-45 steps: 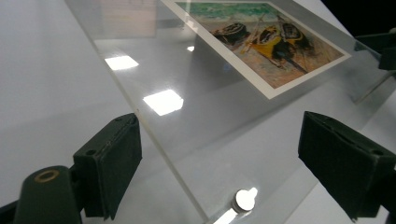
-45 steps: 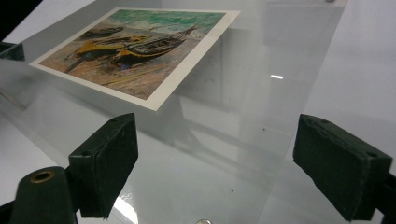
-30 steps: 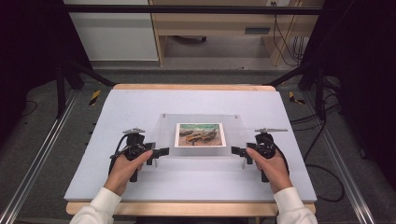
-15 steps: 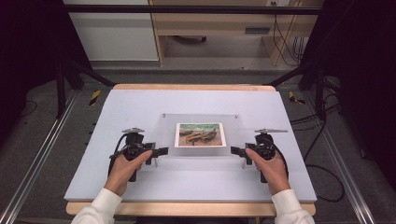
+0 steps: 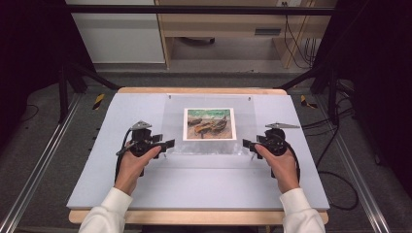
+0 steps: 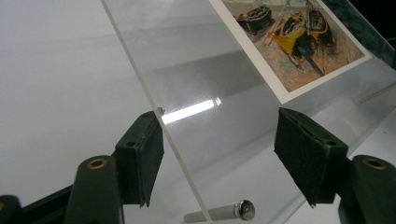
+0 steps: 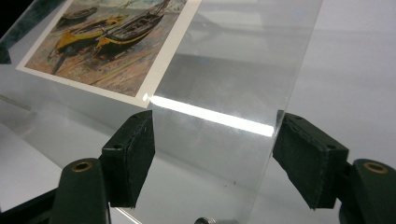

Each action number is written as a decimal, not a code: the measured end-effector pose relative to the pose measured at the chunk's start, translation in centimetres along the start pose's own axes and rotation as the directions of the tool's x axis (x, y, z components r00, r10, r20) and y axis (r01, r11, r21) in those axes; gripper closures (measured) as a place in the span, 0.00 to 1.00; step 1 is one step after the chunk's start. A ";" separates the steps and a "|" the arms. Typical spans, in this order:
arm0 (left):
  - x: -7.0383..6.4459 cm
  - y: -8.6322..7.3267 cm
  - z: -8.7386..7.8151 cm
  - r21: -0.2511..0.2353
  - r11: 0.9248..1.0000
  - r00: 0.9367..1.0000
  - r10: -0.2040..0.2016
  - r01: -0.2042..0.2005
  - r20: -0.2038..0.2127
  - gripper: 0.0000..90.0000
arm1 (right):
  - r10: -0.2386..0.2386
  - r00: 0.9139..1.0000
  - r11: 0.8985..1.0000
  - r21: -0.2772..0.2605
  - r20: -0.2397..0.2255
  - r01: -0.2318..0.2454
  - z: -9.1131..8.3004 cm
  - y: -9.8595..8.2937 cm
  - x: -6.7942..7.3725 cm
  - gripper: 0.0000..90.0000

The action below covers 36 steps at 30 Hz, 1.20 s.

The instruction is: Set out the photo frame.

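Observation:
A clear acrylic plate lies on the table with a print of beached boats under its middle. My left gripper is at the plate's near left corner, my right gripper at its near right corner. In the left gripper view the jaws of the left gripper stand wide apart, and the plate's edge runs just beside the left jaw. In the right gripper view the right gripper is also open, with the plate's side edge close to the right jaw. Neither pair of jaws presses on the plate.
The pale blue table top has free room in front of and around the plate. A small metal pin lies under the plate near its corner; another metal pin sits by the right gripper. Two screw points mark the plate's far edge.

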<state>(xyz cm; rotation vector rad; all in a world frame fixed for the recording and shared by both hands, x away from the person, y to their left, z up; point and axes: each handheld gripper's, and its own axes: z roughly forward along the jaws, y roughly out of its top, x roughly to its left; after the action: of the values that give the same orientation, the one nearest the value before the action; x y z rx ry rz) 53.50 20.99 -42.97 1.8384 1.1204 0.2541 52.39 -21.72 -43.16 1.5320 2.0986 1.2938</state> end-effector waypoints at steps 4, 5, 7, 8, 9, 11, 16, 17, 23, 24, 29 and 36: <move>0.5 1.0 0.2 -0.055 0.998 0.999 0.017 -0.019 -0.044 0.41 | -0.029 0.999 0.999 -0.013 0.020 0.030 0.9 0.9 0.0 0.34; 0.6 1.1 0.3 -0.064 0.998 0.998 0.018 -0.021 -0.054 0.42 | -0.029 0.999 0.999 -0.015 0.023 0.029 1.1 1.0 0.1 0.35; 0.7 1.2 0.3 -0.083 0.996 0.997 0.017 -0.023 -0.069 0.44 | -0.042 0.999 0.999 -0.022 0.034 0.043 1.4 1.1 0.1 0.36; 0.7 1.1 0.4 -0.087 0.996 0.997 0.014 -0.021 -0.071 0.45 | -0.042 0.998 0.999 -0.025 0.039 0.043 1.5 1.1 0.1 0.37; 0.7 1.1 0.4 -0.087 0.996 0.997 0.014 -0.020 -0.071 0.45 | -0.040 0.998 0.998 -0.036 0.040 0.042 1.6 1.1 0.1 0.37; 0.7 1.0 0.5 -0.084 0.996 0.997 0.016 -0.022 -0.075 0.45 | -0.039 0.998 0.999 -0.036 0.045 0.041 1.7 1.1 0.1 0.37; 0.9 0.3 0.8 -0.073 0.997 0.997 -0.003 -0.002 -0.072 0.44 | -0.056 0.997 0.998 -0.030 0.058 0.058 1.6 0.9 0.3 0.37; 0.9 0.2 0.9 -0.072 0.997 0.998 -0.007 0.002 -0.069 0.44 | -0.064 0.996 0.997 -0.028 0.060 0.066 1.5 0.9 0.3 0.37; 1.0 -0.4 1.1 -0.071 0.997 0.997 -0.015 0.010 -0.070 0.44 | -0.075 0.994 0.997 -0.029 0.074 0.077 1.4 0.8 0.5 0.39; 1.0 -0.5 1.1 -0.068 0.998 0.998 -0.017 0.013 -0.067 0.44 | -0.069 0.995 0.997 -0.028 0.072 0.072 1.4 0.8 0.5 0.39; 0.9 -0.6 0.8 -0.062 0.998 0.997 -0.006 0.001 -0.073 0.45 | -0.070 0.995 0.997 -0.039 0.071 0.072 1.3 0.5 0.6 0.40; 0.3 -0.9 0.4 -0.057 0.998 0.996 0.018 -0.023 -0.090 0.45 | -0.089 0.992 0.994 -0.048 0.084 0.094 0.8 0.1 0.8 0.44</move>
<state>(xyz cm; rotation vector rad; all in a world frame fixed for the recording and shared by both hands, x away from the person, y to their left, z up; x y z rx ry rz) 53.42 21.09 -43.99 1.8031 1.1437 0.3804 52.64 -20.55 -43.33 1.4251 2.0430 1.2233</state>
